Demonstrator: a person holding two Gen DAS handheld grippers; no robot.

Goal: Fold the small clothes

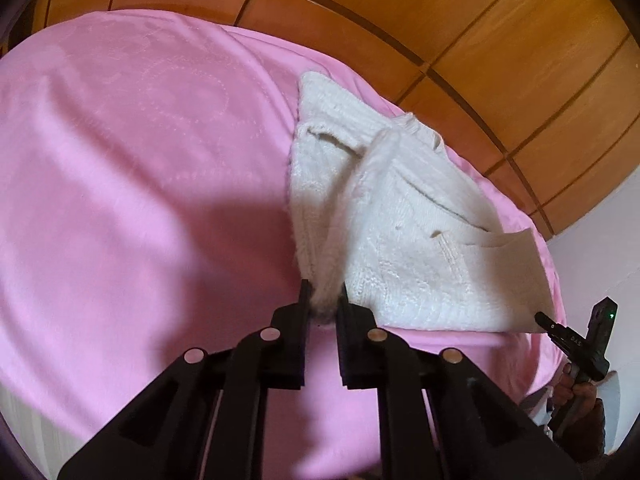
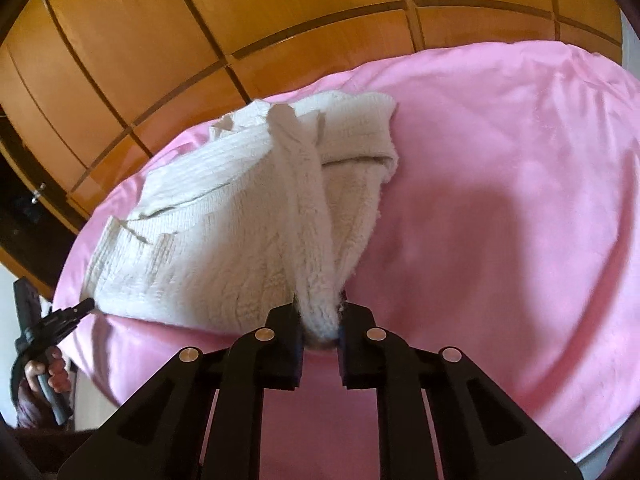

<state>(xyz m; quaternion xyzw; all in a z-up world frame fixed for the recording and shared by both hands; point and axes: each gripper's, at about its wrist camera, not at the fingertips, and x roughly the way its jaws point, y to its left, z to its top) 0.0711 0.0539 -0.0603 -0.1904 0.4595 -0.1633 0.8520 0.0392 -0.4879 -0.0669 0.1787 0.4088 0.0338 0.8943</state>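
Wooden wardrobe panels (image 1: 500, 32) back the bed's pink blanket (image 1: 120, 184), where one white knit sweater (image 1: 400, 240) lies. I have my left gripper (image 1: 324, 300) clenched on one bunched edge and my right gripper (image 2: 318, 312) on another. Only "DAS" reads on the right gripper.

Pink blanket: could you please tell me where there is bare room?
Bare blanket lies left of the white sweater and right of it. It is crowded at its near edge, where the left gripper and right gripper clamp it.
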